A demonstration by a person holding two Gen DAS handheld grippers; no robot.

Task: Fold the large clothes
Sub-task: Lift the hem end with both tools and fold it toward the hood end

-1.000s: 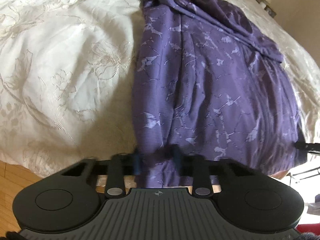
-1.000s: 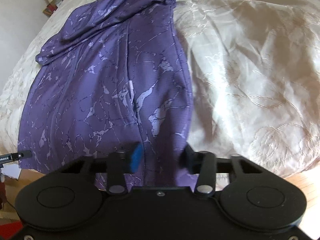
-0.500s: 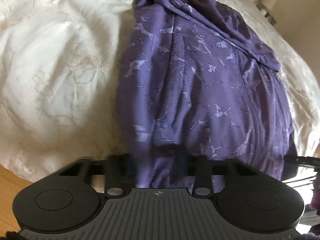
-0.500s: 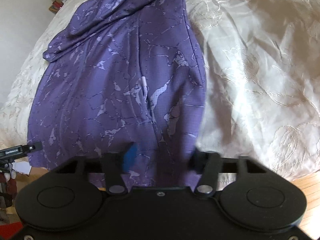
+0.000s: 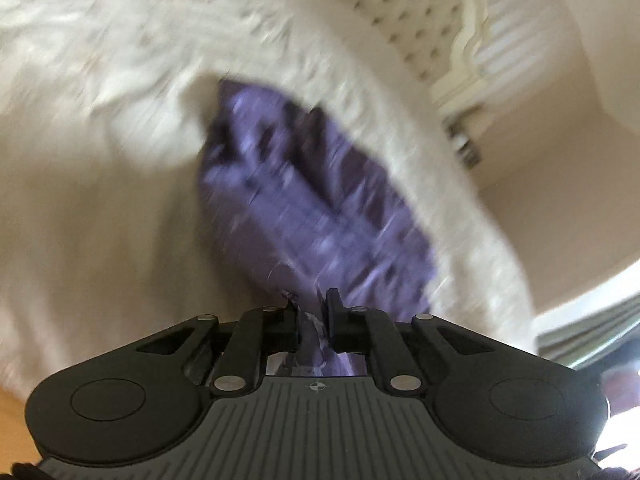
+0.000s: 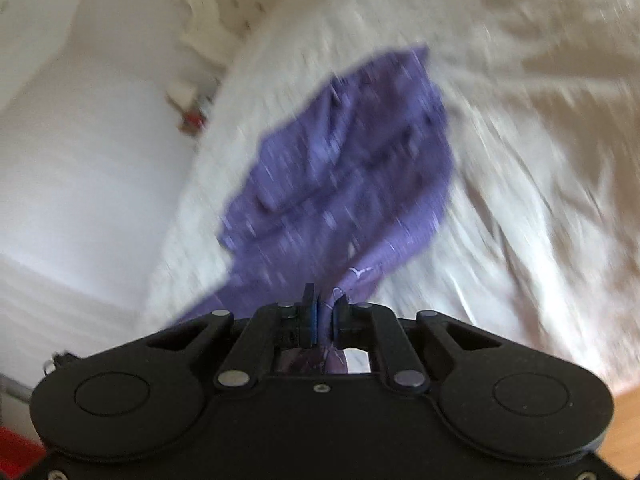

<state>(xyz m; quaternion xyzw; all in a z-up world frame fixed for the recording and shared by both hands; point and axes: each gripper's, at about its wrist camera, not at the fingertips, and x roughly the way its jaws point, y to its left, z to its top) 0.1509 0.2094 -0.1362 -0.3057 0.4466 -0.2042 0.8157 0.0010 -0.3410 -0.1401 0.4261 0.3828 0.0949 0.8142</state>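
A large purple garment with a pale marbled print (image 5: 316,204) lies on a cream bedspread (image 5: 100,208). My left gripper (image 5: 310,306) is shut on the garment's near hem, with cloth bunched between its jaws. In the right wrist view the same garment (image 6: 344,176) stretches away over the bedspread (image 6: 540,168), and my right gripper (image 6: 325,312) is shut on its near hem too. Both views are blurred by motion. The garment rises from the bed towards both grippers.
A tufted cream headboard (image 5: 404,12) stands at the far end of the bed. A bedside stand with small items (image 6: 192,108) is at the far left of the right wrist view. Wood floor (image 6: 624,424) shows by the bed's near edge.
Both grippers have closed on the garment's near hem and lifted it, swinging up and forward. The views now tilt up to show the headboard and walls.
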